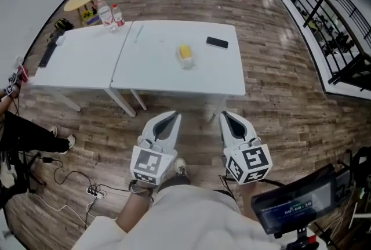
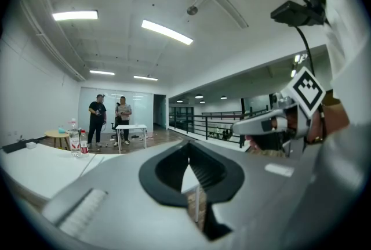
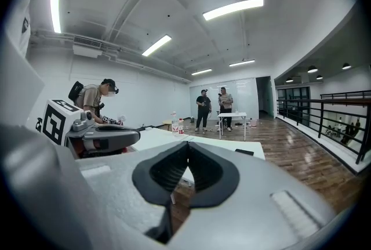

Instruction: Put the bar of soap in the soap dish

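No step appears complete: the left gripper [image 1: 171, 118] and right gripper [image 1: 227, 116] are both clenched and empty, well apart from the white table [image 1: 162, 72], where the yellow bar of soap [image 1: 185, 50] lies; the soap dish cannot be distinguished.

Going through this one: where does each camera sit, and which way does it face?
Head view: on the person's head, looking steeply down at the white tables; shows left tongs, right tongs and the person's beige clothing.
Left gripper view: rides the left tongs, looking roughly level along its shut jaws over the tables; right tongs at its right.
Right gripper view: rides the right tongs, same heading, jaws shut; left tongs at its left.
Shared: both gripper views catch the bottles and two standing people.
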Demonstrator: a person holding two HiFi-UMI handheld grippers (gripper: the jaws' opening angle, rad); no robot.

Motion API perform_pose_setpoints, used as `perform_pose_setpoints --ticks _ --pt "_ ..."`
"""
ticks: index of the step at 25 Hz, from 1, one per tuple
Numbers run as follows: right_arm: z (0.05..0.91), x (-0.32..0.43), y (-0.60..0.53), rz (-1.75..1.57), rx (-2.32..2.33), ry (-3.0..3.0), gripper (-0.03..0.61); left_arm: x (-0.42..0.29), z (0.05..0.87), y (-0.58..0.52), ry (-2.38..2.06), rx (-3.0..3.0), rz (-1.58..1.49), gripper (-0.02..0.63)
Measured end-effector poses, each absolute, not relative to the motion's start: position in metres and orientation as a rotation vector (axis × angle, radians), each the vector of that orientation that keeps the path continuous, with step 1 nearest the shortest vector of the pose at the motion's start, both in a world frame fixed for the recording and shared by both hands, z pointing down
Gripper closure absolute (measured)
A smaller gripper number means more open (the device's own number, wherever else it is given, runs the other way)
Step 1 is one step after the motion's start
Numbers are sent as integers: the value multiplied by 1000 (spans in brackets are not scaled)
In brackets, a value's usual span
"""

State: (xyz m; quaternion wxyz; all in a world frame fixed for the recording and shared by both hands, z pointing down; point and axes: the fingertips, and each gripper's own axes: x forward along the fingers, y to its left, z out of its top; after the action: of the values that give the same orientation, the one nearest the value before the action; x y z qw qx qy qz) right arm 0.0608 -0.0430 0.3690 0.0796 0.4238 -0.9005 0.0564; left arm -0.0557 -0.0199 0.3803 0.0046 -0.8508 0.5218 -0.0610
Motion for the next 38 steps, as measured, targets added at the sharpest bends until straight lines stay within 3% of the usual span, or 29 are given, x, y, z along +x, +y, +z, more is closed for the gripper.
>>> perform_pose_setpoints --ticks 20,38 --pt "371 151 84 160 1246 -2748 575 31 383 112 1665 -2615 -224 606" --pt "371 131 116 196 1239 -2768 575 17 375 151 1649 -2608 -246 604"
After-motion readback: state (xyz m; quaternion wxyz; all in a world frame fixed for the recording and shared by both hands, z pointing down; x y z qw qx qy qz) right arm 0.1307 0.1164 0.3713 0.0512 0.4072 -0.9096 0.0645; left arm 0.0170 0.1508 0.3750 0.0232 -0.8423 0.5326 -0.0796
